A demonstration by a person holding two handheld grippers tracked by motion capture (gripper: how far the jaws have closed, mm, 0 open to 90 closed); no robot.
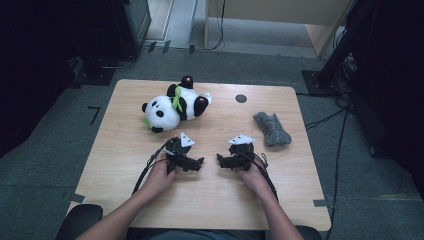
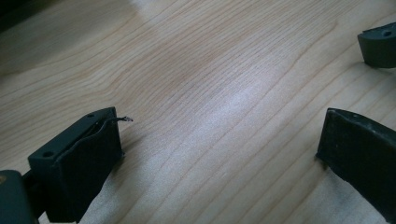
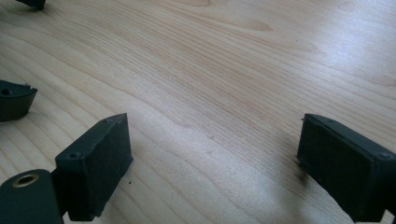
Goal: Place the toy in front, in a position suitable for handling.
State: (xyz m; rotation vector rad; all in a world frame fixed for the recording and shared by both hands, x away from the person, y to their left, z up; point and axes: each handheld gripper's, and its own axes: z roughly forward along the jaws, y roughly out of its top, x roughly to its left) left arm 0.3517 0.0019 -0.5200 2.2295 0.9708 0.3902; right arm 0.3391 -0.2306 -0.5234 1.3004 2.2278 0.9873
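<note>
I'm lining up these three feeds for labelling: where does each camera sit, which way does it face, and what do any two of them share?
High view: above the person's side, facing forward and down on the wooden table; forearms, left gripper, right gripper, plush panda, grey cloth.
Left gripper view: rides the left gripper, low over bare wood, own jaws open.
Right gripper view: rides the right gripper, same.
Shared: each gripper view catches the other gripper's jaw tips; all show the tabletop.

Plush panda (image 1: 172, 107), matt wood-grain table (image 1: 210, 200)

floor: grey carpet (image 1: 60, 150) around the wooden table (image 1: 210, 200)
furniture: pale cabinet (image 1: 280, 20) beyond the table
light: dim
</note>
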